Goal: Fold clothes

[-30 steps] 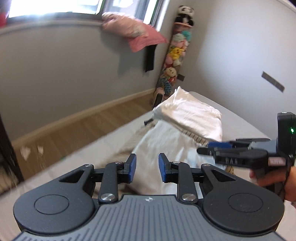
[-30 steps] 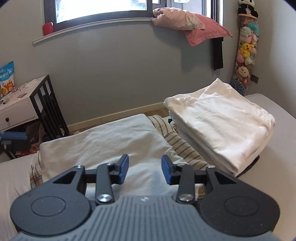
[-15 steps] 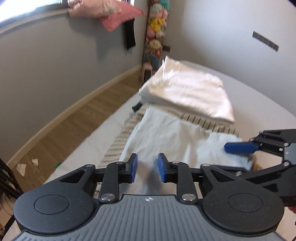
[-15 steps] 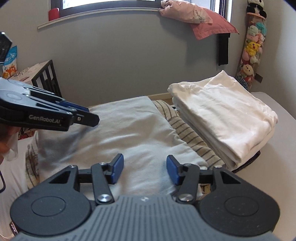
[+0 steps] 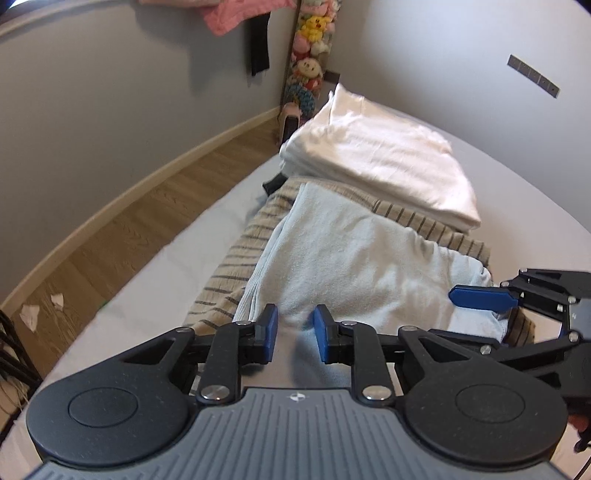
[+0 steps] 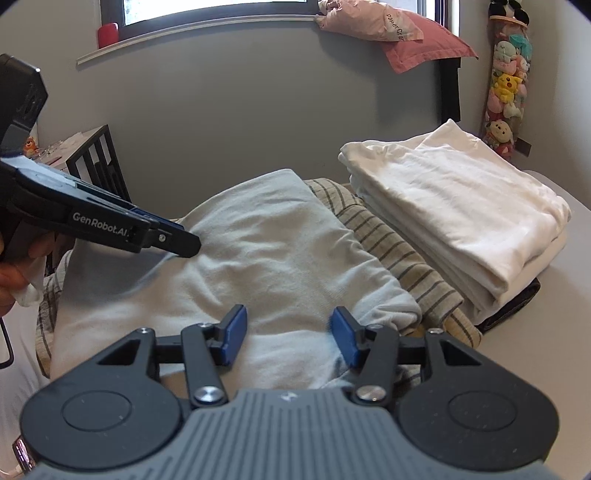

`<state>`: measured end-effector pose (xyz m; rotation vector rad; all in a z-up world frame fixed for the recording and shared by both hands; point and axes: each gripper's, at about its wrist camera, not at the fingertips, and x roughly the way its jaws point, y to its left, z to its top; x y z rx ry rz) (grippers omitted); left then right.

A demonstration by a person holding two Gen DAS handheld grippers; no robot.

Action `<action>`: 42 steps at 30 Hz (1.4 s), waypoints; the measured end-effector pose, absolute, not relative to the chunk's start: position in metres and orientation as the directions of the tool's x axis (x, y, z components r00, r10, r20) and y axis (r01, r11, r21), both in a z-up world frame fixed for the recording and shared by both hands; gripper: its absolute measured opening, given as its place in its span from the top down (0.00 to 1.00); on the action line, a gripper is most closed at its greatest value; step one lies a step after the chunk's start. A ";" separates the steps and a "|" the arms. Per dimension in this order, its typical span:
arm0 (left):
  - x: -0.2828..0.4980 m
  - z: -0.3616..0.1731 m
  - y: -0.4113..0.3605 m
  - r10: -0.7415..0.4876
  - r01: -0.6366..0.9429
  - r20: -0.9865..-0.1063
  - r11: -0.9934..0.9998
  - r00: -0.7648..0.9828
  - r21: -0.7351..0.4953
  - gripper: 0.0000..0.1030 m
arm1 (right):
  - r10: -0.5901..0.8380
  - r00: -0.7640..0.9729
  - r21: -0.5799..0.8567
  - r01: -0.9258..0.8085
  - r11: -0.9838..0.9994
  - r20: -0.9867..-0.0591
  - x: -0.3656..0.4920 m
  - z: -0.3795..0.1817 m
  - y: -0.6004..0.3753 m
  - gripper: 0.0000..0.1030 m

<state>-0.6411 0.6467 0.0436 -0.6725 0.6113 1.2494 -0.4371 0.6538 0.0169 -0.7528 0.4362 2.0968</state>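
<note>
**Inspector:** Nearest items first; state of both tools?

**Assistant:** Left gripper (image 5: 294, 329): blue pads parted with a narrow gap, nothing between them; it sits low over the near edge of the pale blue garment (image 5: 354, 258). Right gripper (image 6: 288, 338): fingers spread wide, released, nothing grasped; it hangs above the same garment's near hem.

**Inspector:** Location of the garment?

**Assistant:** It lies folded on the bed (image 5: 192, 266), directly atop a striped beige garment (image 5: 236, 254), whose stripes show past its left and right edges; whether either gripper touches the cloth, I cannot tell.

**Inspector:** Beyond that?

**Assistant:** A stack of folded white clothes (image 6: 458, 206) sits toward the bed's far corner, just beside the striped piece and overlapping its edge; a dark item (image 6: 513, 301) protrudes under the stack.

**Inspector:** Background?

**Assistant:** A hanging column of plush toys (image 6: 506, 81) in the room corner; pink cushions (image 6: 402, 35) on the windowsill; a black-framed side table (image 6: 98, 162) at far left.
</note>
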 end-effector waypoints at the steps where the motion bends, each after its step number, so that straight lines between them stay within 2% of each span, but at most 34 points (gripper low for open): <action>1: -0.641 0.050 0.642 0.652 -0.977 -0.730 0.184 0.203 -0.107 0.75 | 0.609 -0.468 0.039 -0.812 -0.582 -0.641 -0.435 0.023 0.652 0.48; 6: -0.656 0.070 0.609 0.680 -0.978 -0.711 0.205 0.177 -0.047 0.75 | 0.630 -0.483 0.020 -0.803 -0.596 -0.608 -0.422 0.044 0.630 0.46; 14: -0.672 0.060 0.596 0.661 -0.985 -0.735 0.164 0.154 -0.059 0.74 | 0.624 -0.414 0.018 -0.842 -0.540 -0.662 -0.413 0.026 0.629 0.45; 19: -0.670 0.081 0.576 0.721 -0.987 -0.676 0.152 0.151 -0.058 0.74 | 0.659 -0.419 0.029 -0.856 -0.517 -0.625 -0.404 0.052 0.606 0.44; 23: -0.660 0.105 0.551 0.770 -0.986 -0.617 0.157 0.162 -0.063 0.70 | 0.701 -0.427 0.030 -0.864 -0.502 -0.571 -0.401 0.078 0.577 0.38; 25: -0.652 0.116 0.536 0.799 -0.987 -0.583 0.154 0.146 -0.035 0.60 | 0.720 -0.420 0.037 -0.875 -0.482 -0.552 -0.401 0.090 0.563 0.37; 27: -0.645 0.126 0.521 0.826 -0.989 -0.550 0.145 0.126 -0.009 0.50 | 0.751 -0.398 0.034 -0.893 -0.449 -0.527 -0.402 0.100 0.547 0.27; 29: -0.639 0.135 0.505 0.851 -0.990 -0.512 0.139 0.116 0.006 0.49 | 0.780 -0.388 0.035 -0.903 -0.427 -0.491 -0.404 0.109 0.530 0.26; 31: -0.634 0.141 0.490 0.868 -0.992 -0.485 0.129 0.104 0.018 0.39 | 0.808 -0.364 0.037 -0.919 -0.393 -0.463 -0.406 0.115 0.514 0.24; 34: -0.626 0.147 0.469 0.887 -0.994 -0.456 0.099 0.071 0.038 0.30 | 0.848 -0.306 0.036 -0.946 -0.323 -0.432 -0.411 0.121 0.489 0.11; 38: -0.619 0.146 0.445 0.901 -0.997 -0.432 0.059 0.030 0.055 0.13 | 0.849 -0.270 0.052 -0.959 -0.277 -0.454 -0.416 0.120 0.467 0.10; 42: -0.612 0.136 0.427 0.905 -0.997 -0.426 0.014 -0.020 0.075 0.11 | 0.844 -0.232 0.070 -0.971 -0.227 -0.484 -0.419 0.113 0.445 0.04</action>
